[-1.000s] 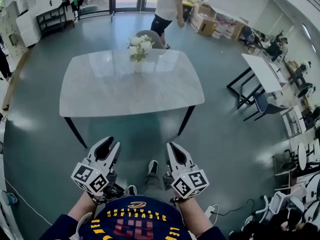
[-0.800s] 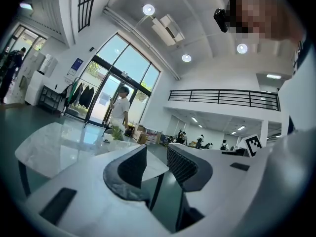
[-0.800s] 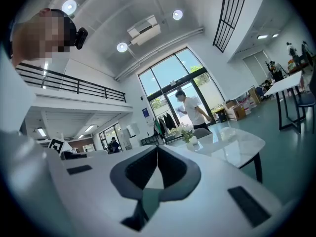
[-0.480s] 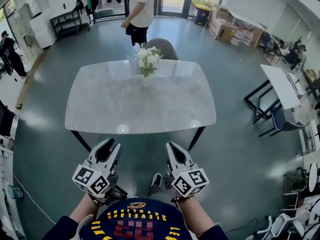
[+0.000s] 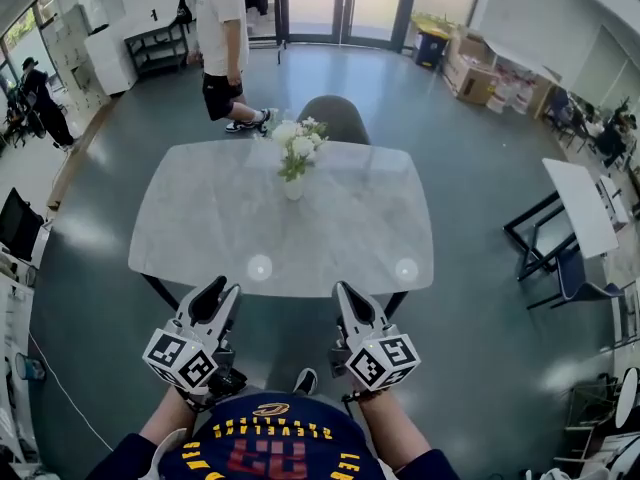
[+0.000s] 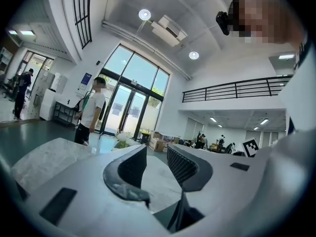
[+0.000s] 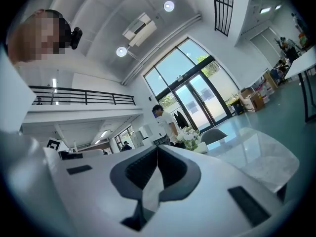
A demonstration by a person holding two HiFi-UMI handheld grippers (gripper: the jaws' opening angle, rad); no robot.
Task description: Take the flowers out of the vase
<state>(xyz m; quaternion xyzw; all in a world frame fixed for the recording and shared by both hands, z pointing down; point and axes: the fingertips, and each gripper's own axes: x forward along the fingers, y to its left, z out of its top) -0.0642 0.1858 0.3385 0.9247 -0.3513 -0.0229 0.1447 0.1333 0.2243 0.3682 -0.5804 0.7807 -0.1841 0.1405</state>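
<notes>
White flowers (image 5: 298,146) stand in a small white vase (image 5: 292,188) on the far half of a pale marble table (image 5: 200,228). Both grippers are held level in front of the table's near edge, well short of the vase. My left gripper (image 5: 217,297) is open with nothing between its jaws. My right gripper (image 5: 347,296) is shut and empty. In the left gripper view the flowers (image 6: 121,143) show small beyond the open left gripper (image 6: 157,154). In the right gripper view the flowers (image 7: 188,134) sit just right of the shut right gripper (image 7: 158,149).
A grey chair (image 5: 335,118) stands behind the table. A person (image 5: 222,38) in a white shirt stands beyond the far left corner. Another white table (image 5: 580,203) and a chair are at the right, with cardboard boxes (image 5: 480,68) further back.
The table and vase have come closer as I walk toward them. The person behind the table has walked from right to left. Both grippers keep their pose.
</notes>
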